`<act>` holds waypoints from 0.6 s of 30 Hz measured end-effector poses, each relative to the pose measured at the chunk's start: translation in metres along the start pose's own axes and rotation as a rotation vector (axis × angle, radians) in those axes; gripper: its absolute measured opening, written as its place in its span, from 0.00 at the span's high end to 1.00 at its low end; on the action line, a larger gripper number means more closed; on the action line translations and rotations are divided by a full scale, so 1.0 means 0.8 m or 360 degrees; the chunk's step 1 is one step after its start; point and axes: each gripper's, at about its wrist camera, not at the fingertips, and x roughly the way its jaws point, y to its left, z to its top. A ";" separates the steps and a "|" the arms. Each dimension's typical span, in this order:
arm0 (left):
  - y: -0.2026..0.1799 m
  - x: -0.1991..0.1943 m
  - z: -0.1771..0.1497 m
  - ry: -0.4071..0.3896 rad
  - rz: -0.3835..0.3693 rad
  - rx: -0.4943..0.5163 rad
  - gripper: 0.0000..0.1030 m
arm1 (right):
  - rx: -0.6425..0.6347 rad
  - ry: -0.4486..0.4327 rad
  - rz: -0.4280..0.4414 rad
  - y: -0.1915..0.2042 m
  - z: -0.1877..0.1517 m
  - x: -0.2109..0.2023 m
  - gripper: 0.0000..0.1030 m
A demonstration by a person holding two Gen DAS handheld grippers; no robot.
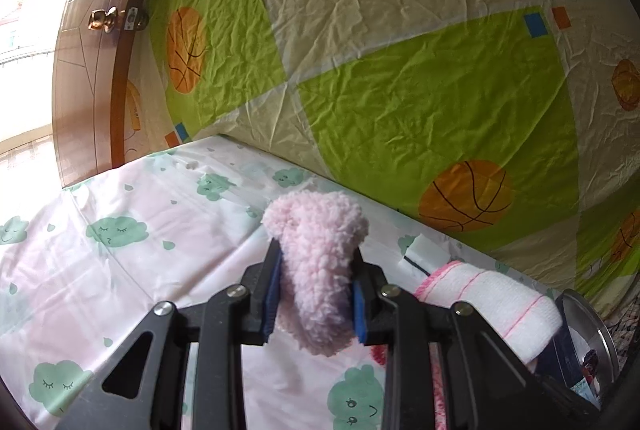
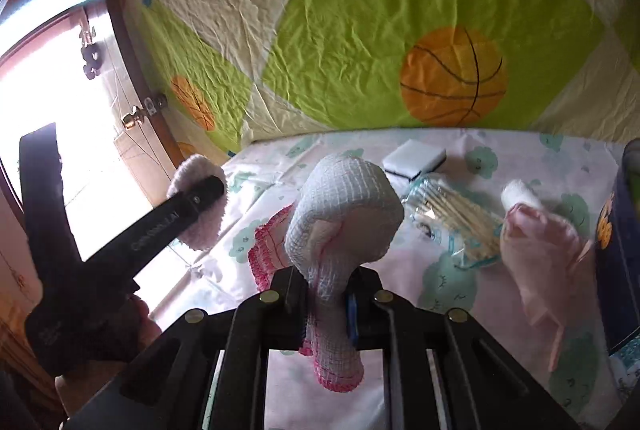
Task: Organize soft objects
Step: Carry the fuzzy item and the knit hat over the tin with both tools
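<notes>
My left gripper (image 1: 316, 258) is shut on a fluffy pink fleece piece (image 1: 320, 230), which bulges out above the blue pads and hangs below them, lifted off the cloud-print table cover (image 1: 120, 270). In the right wrist view that same gripper (image 2: 200, 197) shows at the left with the pink fleece (image 2: 200, 234). My right gripper (image 2: 324, 290) is shut on a white waffle-weave cloth with pink trim (image 2: 344, 213), bunched above the jaws. In the left wrist view this white cloth (image 1: 492, 302) lies at the right.
On the table behind lie a white sponge (image 2: 414, 157), a clear pack of cotton swabs (image 2: 456, 218), a small white roll (image 2: 520, 193) and a pale pink cloth (image 2: 548, 262). A dark blue tin (image 2: 620, 270) stands at the right edge. A basketball-print sheet (image 2: 400, 29) hangs behind.
</notes>
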 end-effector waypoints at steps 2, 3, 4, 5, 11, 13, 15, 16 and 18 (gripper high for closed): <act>-0.003 -0.003 0.000 -0.0018 -0.0040 0.0011 0.73 | -0.0042 -0.0120 -0.0056 0.000 0.001 -0.028 0.85; -0.005 -0.004 0.000 -0.0030 -0.0059 0.0018 0.73 | -0.0063 -0.0178 -0.0097 -0.002 -0.001 -0.040 0.85; -0.007 -0.006 0.000 -0.0045 -0.0071 0.0031 0.73 | -0.0081 -0.0223 -0.0137 -0.004 -0.002 -0.050 0.85; -0.010 -0.008 -0.001 -0.0060 -0.0080 0.0048 0.73 | -0.0100 -0.0266 -0.0185 -0.007 -0.004 -0.059 0.85; -0.028 -0.016 -0.007 -0.0120 -0.0115 0.0137 0.73 | -0.0220 -0.0421 -0.0366 -0.023 -0.010 -0.093 0.85; -0.034 -0.018 -0.009 -0.0126 -0.0121 0.0149 0.73 | -0.0254 -0.0443 -0.0389 -0.026 -0.012 -0.100 0.85; -0.040 -0.019 -0.012 -0.0123 -0.0129 0.0159 0.73 | -0.0289 -0.0464 -0.0426 -0.029 -0.014 -0.107 0.85; -0.044 -0.019 -0.014 -0.0121 -0.0122 0.0173 0.73 | -0.0311 -0.0474 -0.0449 -0.032 -0.015 -0.109 0.85; -0.054 -0.020 -0.018 -0.0120 -0.0100 0.0219 0.73 | -0.0340 -0.0492 -0.0486 -0.035 -0.017 -0.114 0.85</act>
